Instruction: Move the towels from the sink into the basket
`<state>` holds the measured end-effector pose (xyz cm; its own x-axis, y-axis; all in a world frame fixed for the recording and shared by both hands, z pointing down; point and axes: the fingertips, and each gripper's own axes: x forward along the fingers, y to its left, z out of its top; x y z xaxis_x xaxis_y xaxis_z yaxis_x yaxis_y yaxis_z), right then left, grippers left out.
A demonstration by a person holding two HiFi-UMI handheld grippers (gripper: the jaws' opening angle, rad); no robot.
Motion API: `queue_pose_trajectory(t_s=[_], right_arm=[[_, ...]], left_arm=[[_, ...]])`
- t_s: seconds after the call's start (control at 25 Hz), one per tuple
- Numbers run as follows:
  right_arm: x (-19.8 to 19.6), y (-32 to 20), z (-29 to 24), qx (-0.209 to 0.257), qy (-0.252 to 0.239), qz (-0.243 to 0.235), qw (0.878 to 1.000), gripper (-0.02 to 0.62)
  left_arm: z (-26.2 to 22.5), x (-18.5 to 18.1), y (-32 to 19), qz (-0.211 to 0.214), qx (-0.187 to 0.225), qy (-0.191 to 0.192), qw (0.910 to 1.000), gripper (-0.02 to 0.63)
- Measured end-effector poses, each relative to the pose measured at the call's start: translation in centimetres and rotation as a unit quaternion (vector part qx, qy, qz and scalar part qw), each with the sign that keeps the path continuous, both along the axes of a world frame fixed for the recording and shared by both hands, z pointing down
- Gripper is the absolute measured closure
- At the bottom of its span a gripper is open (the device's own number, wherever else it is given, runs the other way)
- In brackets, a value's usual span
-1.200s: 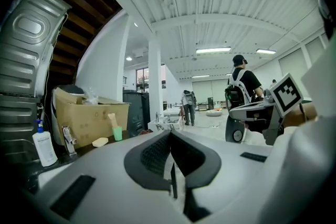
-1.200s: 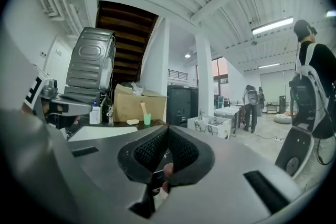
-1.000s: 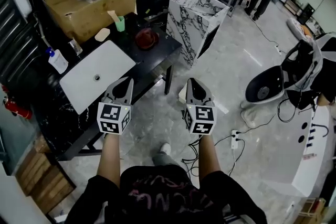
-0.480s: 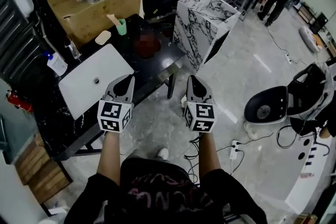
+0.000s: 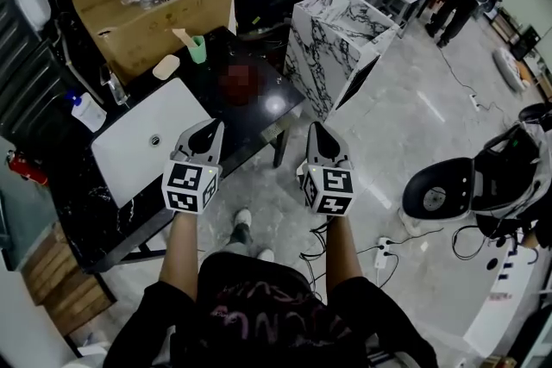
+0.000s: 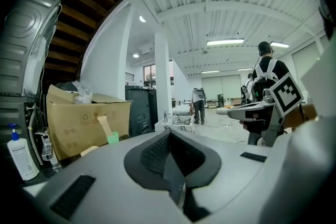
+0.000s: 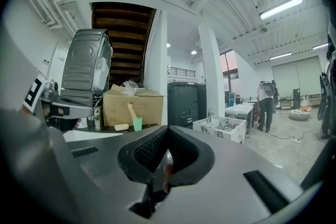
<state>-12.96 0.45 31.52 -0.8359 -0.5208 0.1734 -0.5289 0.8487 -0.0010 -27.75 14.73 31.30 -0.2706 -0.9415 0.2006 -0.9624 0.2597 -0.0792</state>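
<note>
Head view: the left gripper (image 5: pixel 205 138) and the right gripper (image 5: pixel 321 140) are held side by side above the grey floor. A marble sink (image 5: pixel 338 28) stands at one o'clock from them; its contents are too small to tell. A white basin (image 5: pixel 147 142) in a black table (image 5: pixel 259 112) lies at nine o'clock of the left gripper.

Left gripper view: the jaws are clenched together and grasp nothing. A cardboard box (image 6: pixel 86 123) sits at nine o'clock.

Right gripper view: the jaws are clenched and empty. The marble sink (image 7: pixel 223 127) is at three o'clock, a green cup (image 7: pixel 137 124) at ten.
</note>
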Motion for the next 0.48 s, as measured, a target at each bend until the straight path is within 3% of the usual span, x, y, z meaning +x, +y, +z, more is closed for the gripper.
queue_pose_trajectory(t_s=[0.48], right_arm=[[-4.6, -4.3, 0.3, -0.003, 0.001, 0.018, 1.000, 0.580]], left_arm=[[0.9, -4.6, -4.9, 0.020, -0.006, 0.009, 0.9997, 0.597]])
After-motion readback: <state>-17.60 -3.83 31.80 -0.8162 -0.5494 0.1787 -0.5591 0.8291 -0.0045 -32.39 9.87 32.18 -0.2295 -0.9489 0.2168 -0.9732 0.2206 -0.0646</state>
